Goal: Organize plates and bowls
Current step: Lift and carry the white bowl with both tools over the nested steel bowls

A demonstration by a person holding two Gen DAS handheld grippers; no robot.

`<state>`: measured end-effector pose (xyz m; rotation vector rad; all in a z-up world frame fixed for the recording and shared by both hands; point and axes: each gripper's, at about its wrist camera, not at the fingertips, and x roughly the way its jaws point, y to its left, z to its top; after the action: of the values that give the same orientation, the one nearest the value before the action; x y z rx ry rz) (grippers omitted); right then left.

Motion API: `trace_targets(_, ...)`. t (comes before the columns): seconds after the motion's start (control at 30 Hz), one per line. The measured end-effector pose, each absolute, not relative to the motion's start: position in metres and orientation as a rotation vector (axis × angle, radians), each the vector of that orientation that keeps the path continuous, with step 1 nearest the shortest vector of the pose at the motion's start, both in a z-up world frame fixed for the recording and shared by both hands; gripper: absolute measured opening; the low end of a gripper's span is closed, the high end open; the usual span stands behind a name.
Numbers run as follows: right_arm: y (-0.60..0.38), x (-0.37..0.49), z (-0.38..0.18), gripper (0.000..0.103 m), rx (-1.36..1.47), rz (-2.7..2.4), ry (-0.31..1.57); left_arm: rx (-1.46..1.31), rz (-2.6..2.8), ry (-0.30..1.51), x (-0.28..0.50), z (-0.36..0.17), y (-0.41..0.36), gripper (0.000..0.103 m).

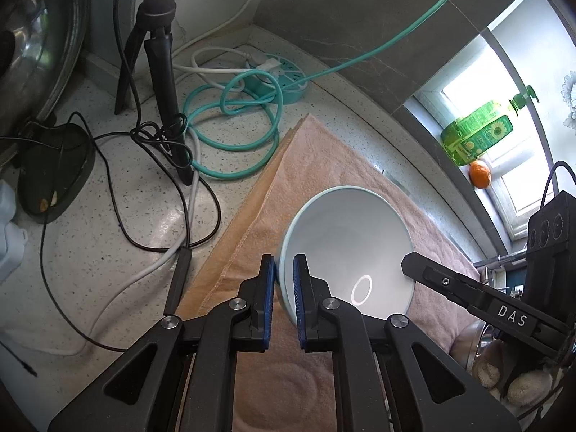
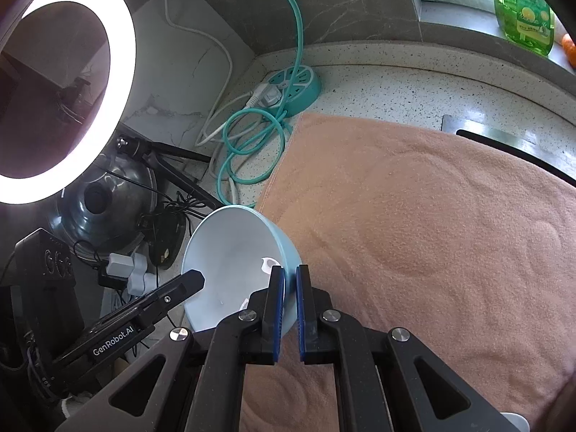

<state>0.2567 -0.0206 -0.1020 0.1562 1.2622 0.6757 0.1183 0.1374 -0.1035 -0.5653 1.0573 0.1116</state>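
Both grippers clamped on one pale blue bowl (image 1: 345, 248), held tilted above the pink towel (image 1: 324, 165) on the desk (image 1: 108, 252). Left gripper (image 1: 284, 277) fingers closed on the bowl's left rim; right gripper (image 2: 290, 288) fingers closed on the opposite rim (each with the wall between its blue pads). Teal cable (image 1: 234, 126) coiled at far left.

Open pink towel (image 2: 432, 234) spreads to the right, free for passing. To the left, a tripod (image 1: 162, 82), tangled cables (image 1: 230, 133) and ring light (image 2: 68, 86) crowd the counter.
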Motion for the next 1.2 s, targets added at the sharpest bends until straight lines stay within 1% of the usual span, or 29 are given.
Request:
trace_targets(0.47,-0.067,0.243,-0.064,0.006,0.211,0.644,1.201,-0.523,0.004,1.02,0.118,-0.07,0.101,0.009)
trace_targets(1.2,-0.177,0.219,-0.043,0.006,0.329,0.484,1.126,-0.413,-0.205,1.044,0.13,-0.05,0.008,0.009)
